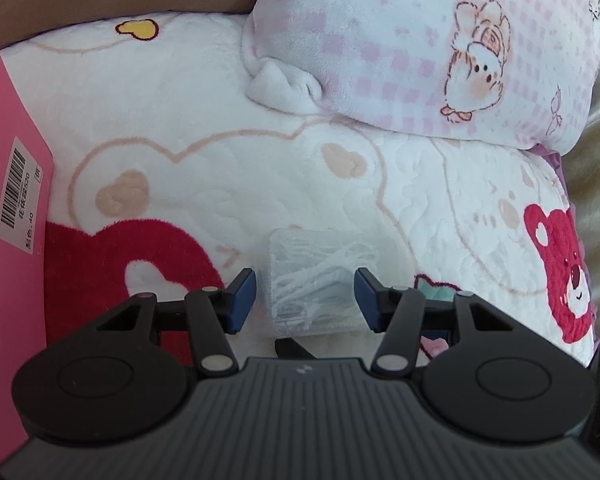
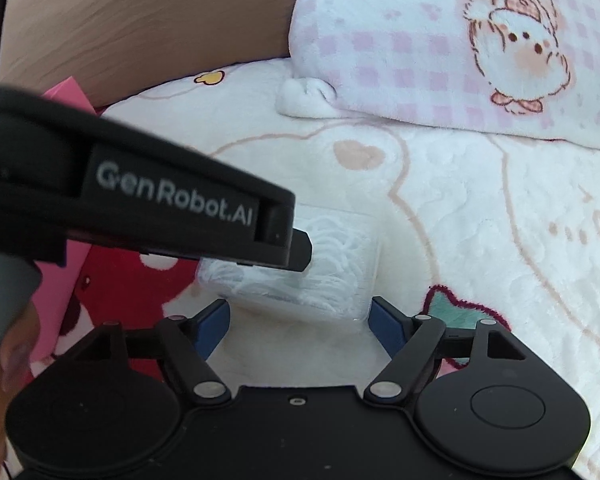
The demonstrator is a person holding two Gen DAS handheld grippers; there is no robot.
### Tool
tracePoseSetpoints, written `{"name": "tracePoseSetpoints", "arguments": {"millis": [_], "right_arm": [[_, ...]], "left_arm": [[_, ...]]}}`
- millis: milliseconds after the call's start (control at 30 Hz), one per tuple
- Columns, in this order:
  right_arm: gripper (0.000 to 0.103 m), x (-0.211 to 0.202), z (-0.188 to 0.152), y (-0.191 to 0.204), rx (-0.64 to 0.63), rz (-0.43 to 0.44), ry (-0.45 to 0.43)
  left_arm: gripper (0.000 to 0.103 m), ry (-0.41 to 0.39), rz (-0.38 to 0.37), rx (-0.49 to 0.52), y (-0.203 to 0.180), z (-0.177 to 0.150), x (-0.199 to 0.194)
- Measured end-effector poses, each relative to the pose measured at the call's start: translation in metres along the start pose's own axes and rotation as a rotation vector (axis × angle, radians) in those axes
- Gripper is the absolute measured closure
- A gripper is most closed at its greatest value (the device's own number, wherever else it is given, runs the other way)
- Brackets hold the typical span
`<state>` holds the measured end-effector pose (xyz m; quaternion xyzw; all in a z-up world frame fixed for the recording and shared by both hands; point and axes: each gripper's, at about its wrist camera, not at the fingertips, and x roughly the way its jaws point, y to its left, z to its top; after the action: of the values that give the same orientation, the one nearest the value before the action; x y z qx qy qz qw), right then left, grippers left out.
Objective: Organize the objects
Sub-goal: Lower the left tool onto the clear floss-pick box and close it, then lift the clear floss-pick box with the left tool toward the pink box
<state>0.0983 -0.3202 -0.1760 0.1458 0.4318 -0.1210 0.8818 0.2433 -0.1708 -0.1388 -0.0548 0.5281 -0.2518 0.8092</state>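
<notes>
One white blanket (image 1: 228,128) with heart outlines covers the bed. On it lie one pink-checked pillow (image 1: 420,48), one brown pillow (image 2: 160,20) and one pink box (image 1: 8,200). One clear plastic box (image 1: 316,280) of white picks sits between the left gripper (image 1: 305,300) fingers, untouched; the right gripper (image 2: 298,328) likewise stands open just beside it.

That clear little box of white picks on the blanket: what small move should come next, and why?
Probably close the left gripper on the clear box. The box lies on the blanket between its blue pads, which do not touch it, while the right gripper stands open around the near end.
</notes>
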Motion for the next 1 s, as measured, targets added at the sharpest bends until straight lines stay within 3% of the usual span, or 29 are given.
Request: {"name": "tracePoseSetpoints", "arguments": {"millis": [300, 600, 1000], "right_arm": [[0.017, 0.019, 0.009, -0.005, -0.029, 0.011, -0.003], [0.028, 0.01, 0.003, -0.003, -0.057, -0.002, -0.029], [0.028, -0.017, -0.009, 0.01, -0.094, 0.027, -0.034]], "left_arm": [[0.049, -0.009, -0.013, 0.006, 0.002, -0.001, 0.003], [0.05, -0.016, 0.02, 0.067, -0.013, -0.008, -0.008], [0.05, -0.04, 0.05, 0.135, -0.021, -0.034, -0.042]]}}
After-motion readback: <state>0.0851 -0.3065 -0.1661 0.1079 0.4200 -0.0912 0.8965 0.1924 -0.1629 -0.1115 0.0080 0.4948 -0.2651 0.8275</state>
